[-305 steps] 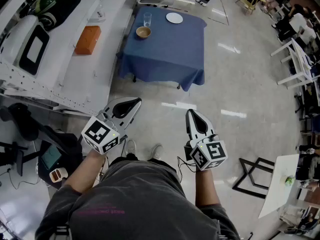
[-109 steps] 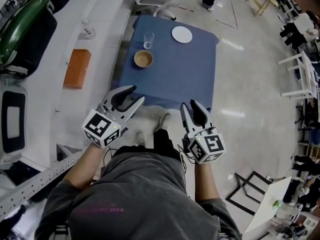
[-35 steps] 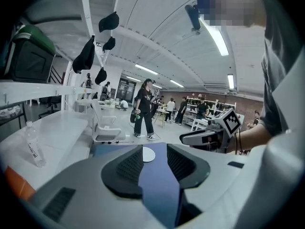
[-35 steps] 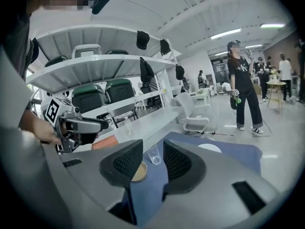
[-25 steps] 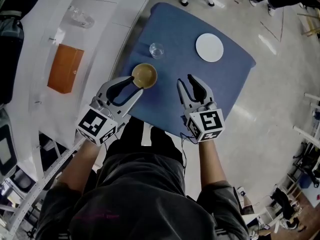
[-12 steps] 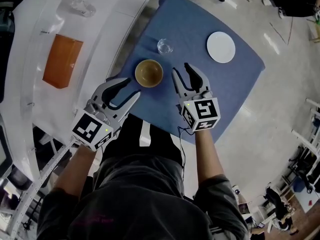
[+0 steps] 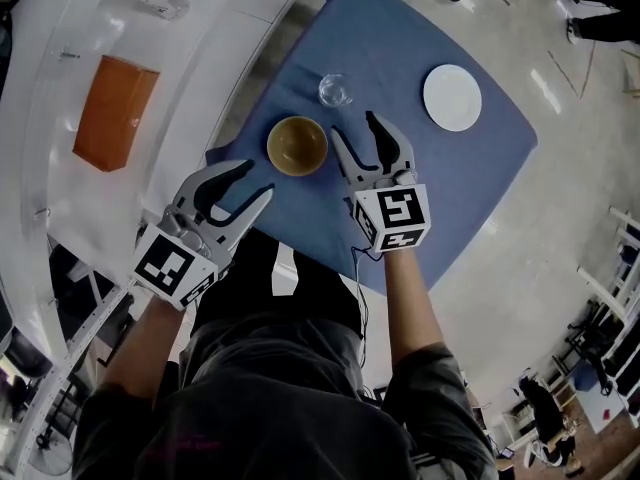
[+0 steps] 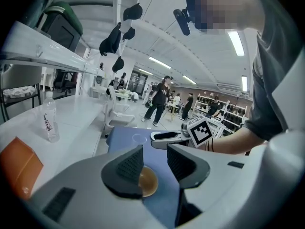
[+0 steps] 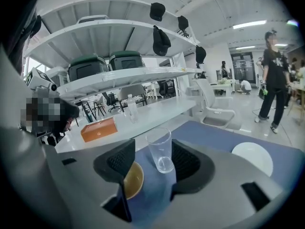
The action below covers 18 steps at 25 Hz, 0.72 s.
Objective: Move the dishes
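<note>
On the blue-clothed table (image 7: 450, 198) stand a tan bowl (image 7: 297, 146), a clear glass (image 7: 334, 90) and a white plate (image 7: 452, 98). My right gripper (image 7: 355, 128) is open over the cloth, just right of the bowl and short of the glass. In the right gripper view the glass (image 9: 161, 150) stands beyond the open jaws, with the bowl (image 9: 133, 179) to the left and the plate (image 9: 252, 157) to the right. My left gripper (image 7: 250, 180) is open at the table's near corner, a little short of the bowl (image 8: 147, 182), which shows between its jaws.
A white counter (image 7: 60, 118) runs along the table's left side, carrying an orange box (image 7: 116, 111) and a plastic bottle (image 8: 49, 123). Shelves with green cases rise above it (image 9: 109, 63). People stand in the background (image 8: 160, 99); a white chair (image 9: 214, 111) is behind the table.
Both grippers have moved forward over the table's near end. The right one has come closer to the glass, beside the bowl. Both stay open and hold nothing.
</note>
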Tool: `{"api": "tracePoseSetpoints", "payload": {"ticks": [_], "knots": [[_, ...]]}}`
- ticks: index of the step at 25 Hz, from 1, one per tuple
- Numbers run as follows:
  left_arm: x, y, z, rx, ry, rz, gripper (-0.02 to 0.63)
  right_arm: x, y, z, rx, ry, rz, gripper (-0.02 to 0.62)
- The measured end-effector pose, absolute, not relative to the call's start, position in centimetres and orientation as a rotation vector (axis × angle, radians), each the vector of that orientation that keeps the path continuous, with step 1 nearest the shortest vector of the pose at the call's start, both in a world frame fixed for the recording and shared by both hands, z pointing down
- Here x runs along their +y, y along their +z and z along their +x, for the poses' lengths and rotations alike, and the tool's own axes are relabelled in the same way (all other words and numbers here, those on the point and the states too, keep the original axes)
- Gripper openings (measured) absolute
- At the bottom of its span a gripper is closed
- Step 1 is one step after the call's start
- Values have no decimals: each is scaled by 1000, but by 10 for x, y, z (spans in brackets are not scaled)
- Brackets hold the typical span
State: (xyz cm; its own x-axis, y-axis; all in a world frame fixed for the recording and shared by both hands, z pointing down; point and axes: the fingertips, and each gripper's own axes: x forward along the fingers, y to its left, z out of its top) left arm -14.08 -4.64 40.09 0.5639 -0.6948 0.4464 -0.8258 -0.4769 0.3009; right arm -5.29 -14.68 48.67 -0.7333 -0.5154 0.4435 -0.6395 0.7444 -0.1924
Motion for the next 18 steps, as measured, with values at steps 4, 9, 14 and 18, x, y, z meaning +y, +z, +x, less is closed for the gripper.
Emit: {"api": "tracePoseSetpoints", "payload": {"ticks": [4,9,14,18], "knots": [[-44,409,-145,-1236,364,2299,156,-153,495,-58,-2586,459,880,245],[-41,419,-151,-1248,365,2276,156,-160,505,-67,-2595,435,868,265],[-40,428,-154,-1254,368,2262,156,-169,511,-74,-2608,409,850,280],[-37,435,-157,-1260,367,2246,156,-172,516,-80,-2617,389,830,287]]}}
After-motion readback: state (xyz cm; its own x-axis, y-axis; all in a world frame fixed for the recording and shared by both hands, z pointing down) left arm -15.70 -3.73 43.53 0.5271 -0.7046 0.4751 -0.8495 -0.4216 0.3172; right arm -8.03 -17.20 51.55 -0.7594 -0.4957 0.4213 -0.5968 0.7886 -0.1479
